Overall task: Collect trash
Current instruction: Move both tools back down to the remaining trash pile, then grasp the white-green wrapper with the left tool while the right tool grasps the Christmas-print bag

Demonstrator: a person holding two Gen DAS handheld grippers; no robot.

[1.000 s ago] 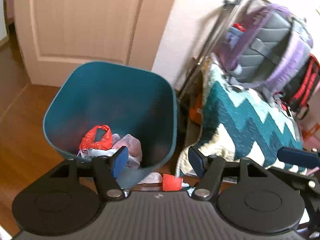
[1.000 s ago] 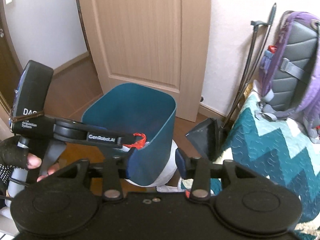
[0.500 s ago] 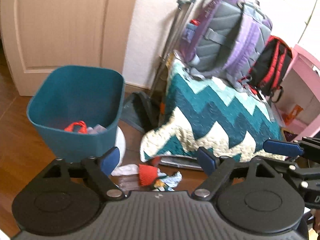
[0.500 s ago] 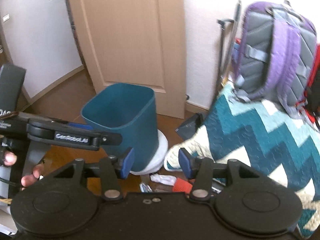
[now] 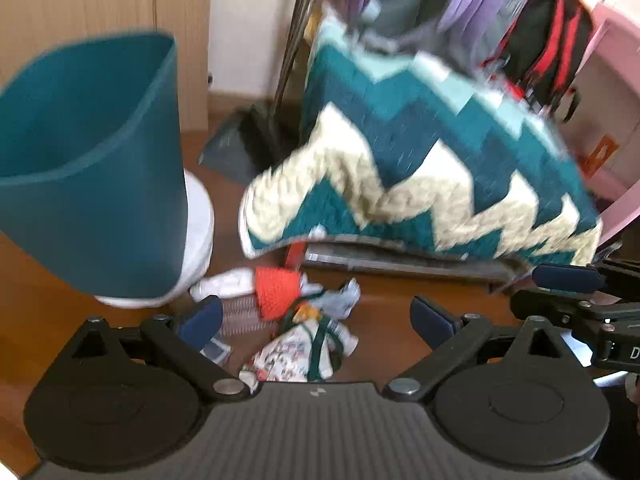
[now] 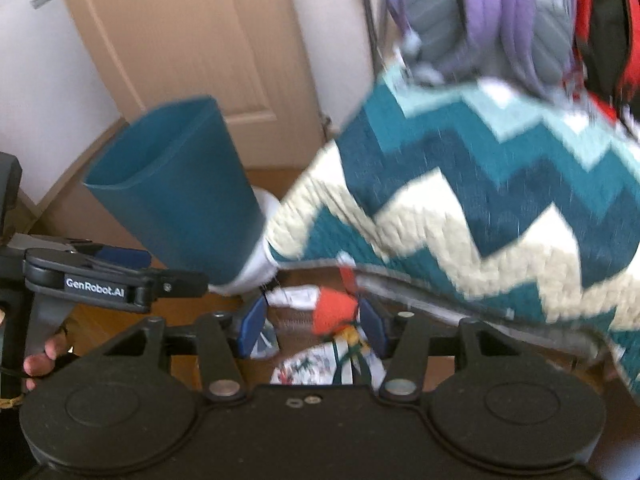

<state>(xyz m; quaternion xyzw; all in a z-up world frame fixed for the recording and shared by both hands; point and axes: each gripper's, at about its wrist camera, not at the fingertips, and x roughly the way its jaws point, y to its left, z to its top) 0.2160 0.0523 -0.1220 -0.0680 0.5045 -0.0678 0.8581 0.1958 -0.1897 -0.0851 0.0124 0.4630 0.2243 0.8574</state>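
Observation:
A teal trash bin stands on the wood floor at the left; it also shows in the right wrist view. Beside its base lies a pile of trash: an orange-red crumpled piece, white wrappers and a printed paper bag. My left gripper is open and empty, low over the pile. My right gripper is open, with the orange-red piece and the printed bag seen between its fingers; touching cannot be told.
A teal and cream zigzag quilt hangs over furniture at the right, with backpacks on top. A dark dustpan and poles lean on the wall. A beige door stands behind the bin. A white round base sits under the bin.
Both grippers have dropped low and moved right, from above the bin down toward the trash pile on the floor. The bin's inside is now out of sight. Frames are motion-blurred.

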